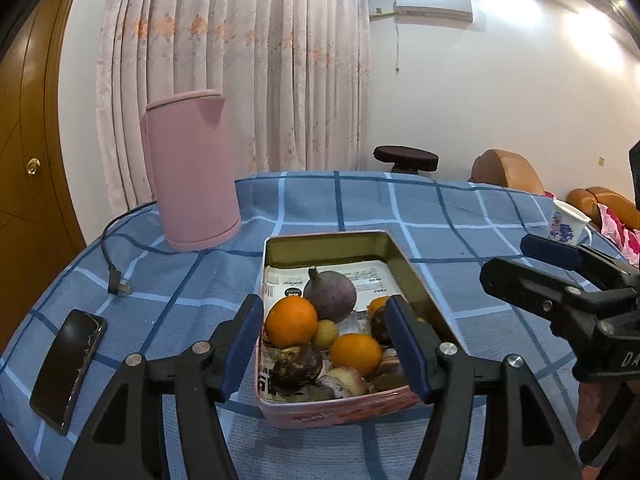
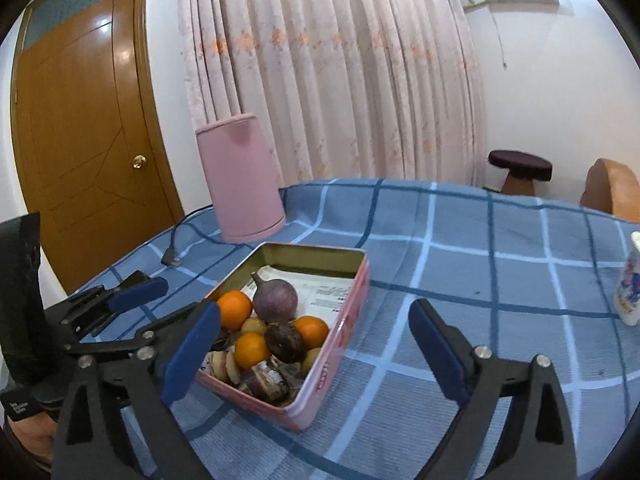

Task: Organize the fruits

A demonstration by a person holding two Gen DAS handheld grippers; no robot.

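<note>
I hold both tongs released and empty: left gripper (image 1: 324, 344) low centre, right gripper (image 2: 316, 356) likewise. The fruits (image 1: 320, 332) all sit in the pink tin (image 1: 332, 408) at frame centre. Placing looks finished; next I'd check for strays.

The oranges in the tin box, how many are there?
3 oranges, all in the tin box: one at the left, one in the middle front, one at the right. More may be hidden.
</note>
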